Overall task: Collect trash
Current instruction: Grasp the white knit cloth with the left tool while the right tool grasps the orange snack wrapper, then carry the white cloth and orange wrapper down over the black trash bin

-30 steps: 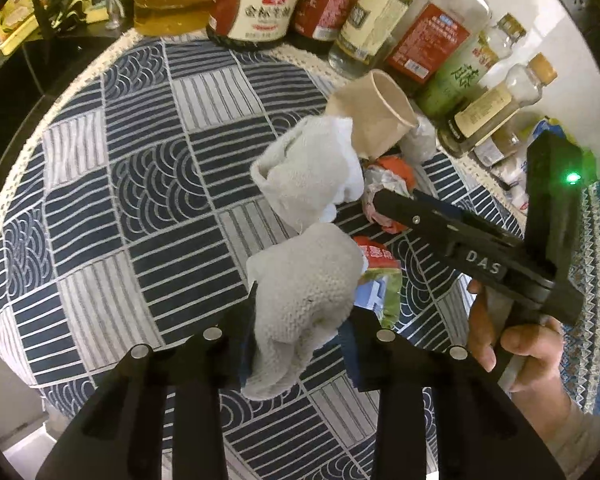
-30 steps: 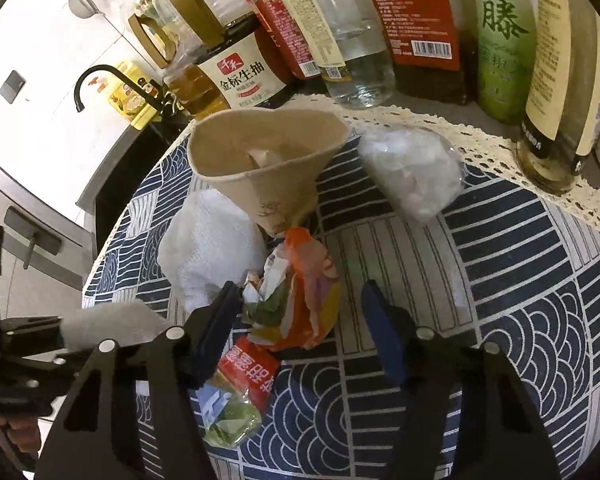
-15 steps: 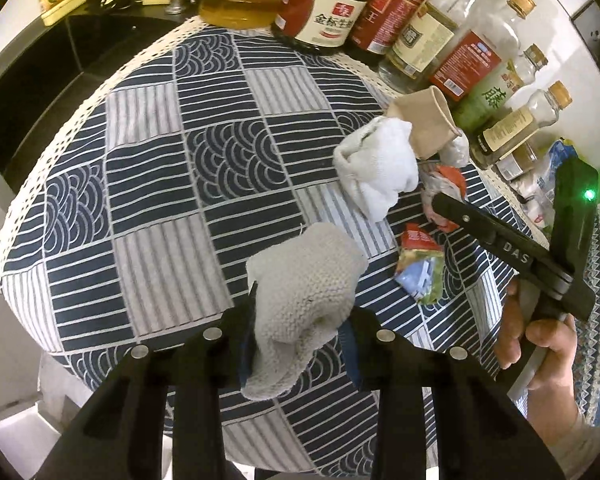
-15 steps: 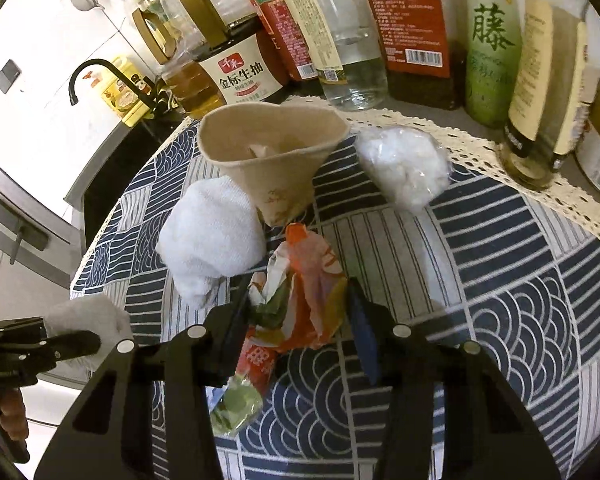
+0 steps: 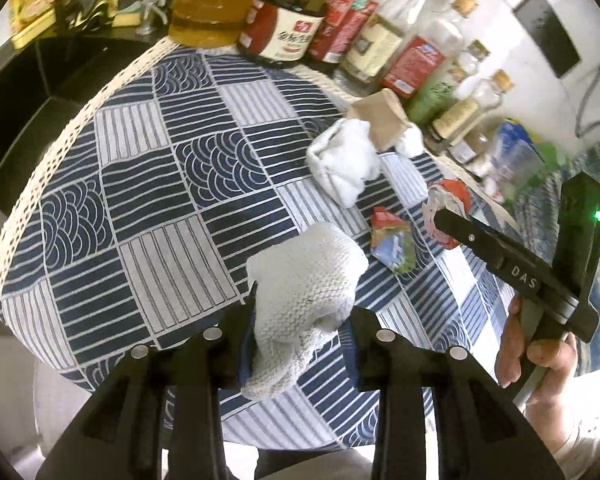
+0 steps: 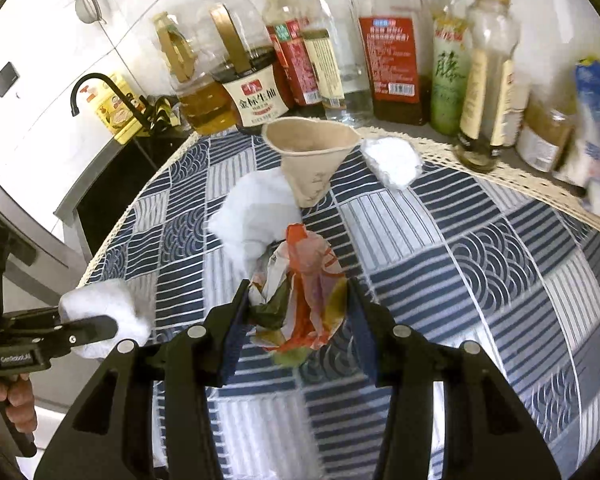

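Gripping: left gripper (image 5: 304, 320) clamps knitted wad (image 5: 306, 280) | right gripper (image 6: 296, 312) pinches crumpled wrapper (image 6: 304, 284) – both between pads, above tablecloth (image 5: 140, 184)

My left gripper (image 5: 302, 320): matte black plastic arms, round silver screws along top, dark blue pads (image 5: 246, 354) inside fingers. Right gripper (image 6: 298, 314) same build, silver screws, blue pads. From left cam, right unit at right edge of frame: white "DAS" lettering, green LED lit. My right hand (image 5: 538, 354) lower right, light sleeve cuff at wrist.
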### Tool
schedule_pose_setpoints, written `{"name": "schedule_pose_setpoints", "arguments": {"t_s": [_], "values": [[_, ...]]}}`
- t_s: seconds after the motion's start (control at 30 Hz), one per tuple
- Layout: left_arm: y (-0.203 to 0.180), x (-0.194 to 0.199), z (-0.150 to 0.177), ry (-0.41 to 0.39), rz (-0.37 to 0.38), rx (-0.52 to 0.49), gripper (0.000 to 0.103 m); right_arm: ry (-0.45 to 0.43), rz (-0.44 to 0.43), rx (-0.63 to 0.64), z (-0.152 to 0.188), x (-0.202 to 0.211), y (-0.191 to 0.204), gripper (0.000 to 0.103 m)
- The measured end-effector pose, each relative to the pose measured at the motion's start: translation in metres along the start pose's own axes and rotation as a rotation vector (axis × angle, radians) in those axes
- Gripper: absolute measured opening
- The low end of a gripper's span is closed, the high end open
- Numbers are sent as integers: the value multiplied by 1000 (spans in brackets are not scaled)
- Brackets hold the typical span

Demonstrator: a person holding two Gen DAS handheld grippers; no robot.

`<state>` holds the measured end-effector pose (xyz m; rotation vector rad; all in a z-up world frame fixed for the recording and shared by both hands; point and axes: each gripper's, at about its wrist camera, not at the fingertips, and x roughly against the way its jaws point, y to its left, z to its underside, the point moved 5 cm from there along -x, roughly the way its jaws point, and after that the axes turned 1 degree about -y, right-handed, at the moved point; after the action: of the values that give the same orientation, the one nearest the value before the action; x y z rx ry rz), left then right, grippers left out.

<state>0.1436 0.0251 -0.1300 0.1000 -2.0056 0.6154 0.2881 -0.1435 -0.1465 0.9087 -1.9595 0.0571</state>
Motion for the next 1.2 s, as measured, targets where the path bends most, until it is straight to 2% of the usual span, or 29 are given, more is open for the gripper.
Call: {"name": "schedule_pose_setpoints", "arguments": {"t_s": [0.2, 0.53, 0.93, 1.2], "values": [[12, 23, 9, -8, 63, -94, 33, -25, 106, -42, 32, 27, 39, 48], [49, 62, 31, -5, 137, -190, 33, -21, 178, -145, 85, 48, 101, 48], [92, 84, 71, 46, 161, -257, 33, 6, 179, -191, 137, 38, 177, 48], [120, 77, 101, 121, 142, -255, 33, 80, 149, -208, 175, 14, 212, 48]]}}
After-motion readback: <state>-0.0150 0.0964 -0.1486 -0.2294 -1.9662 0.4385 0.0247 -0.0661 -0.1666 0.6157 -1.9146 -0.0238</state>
